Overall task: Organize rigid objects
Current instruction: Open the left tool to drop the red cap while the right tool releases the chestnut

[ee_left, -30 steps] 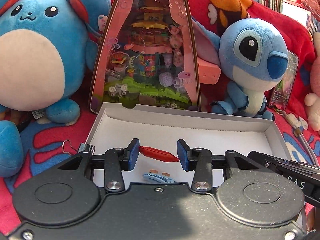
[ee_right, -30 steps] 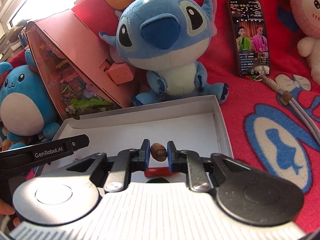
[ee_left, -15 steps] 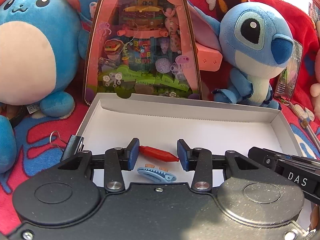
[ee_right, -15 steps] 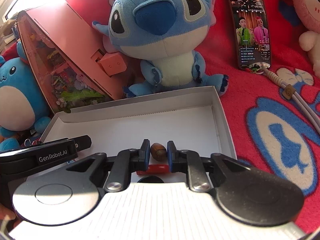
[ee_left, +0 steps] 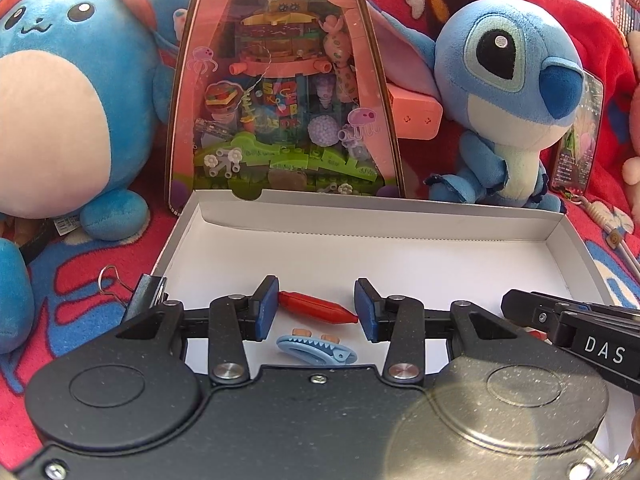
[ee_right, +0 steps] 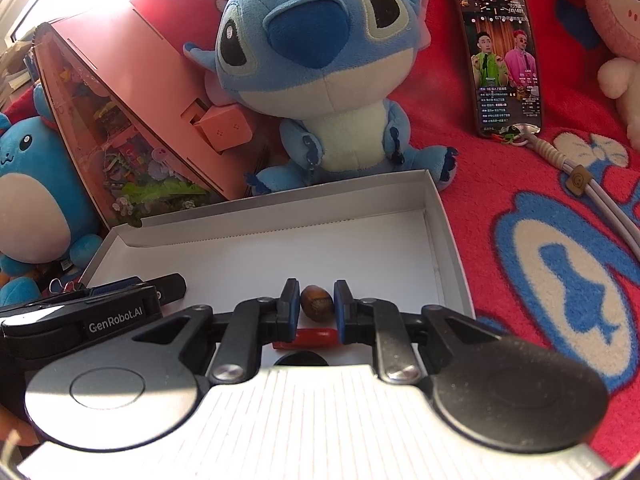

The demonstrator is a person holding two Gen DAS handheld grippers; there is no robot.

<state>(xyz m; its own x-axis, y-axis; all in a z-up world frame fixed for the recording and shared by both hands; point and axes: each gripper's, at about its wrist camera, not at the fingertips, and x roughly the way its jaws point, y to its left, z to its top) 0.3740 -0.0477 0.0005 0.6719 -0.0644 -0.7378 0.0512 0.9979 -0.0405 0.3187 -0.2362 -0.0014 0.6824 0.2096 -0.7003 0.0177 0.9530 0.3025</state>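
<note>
Both grippers are hovering over the white box [ee_left: 568, 248]. Left gripper [ee_left: 316, 308]: jaws standing apart, holding nothing; red piece [ee_left: 316, 307] lying on the box floor between them, blue clip [ee_left: 316, 350] just beside it. Right gripper [ee_right: 316, 307]: jaws are clamping a brown nut [ee_right: 316, 304].

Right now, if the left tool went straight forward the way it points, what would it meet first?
The left tool is open over the white box. Straight ahead, it would probably meet the red piece lying between its fingers first, then the box's far wall. Depth is unclear; it might pass above the piece.
</note>
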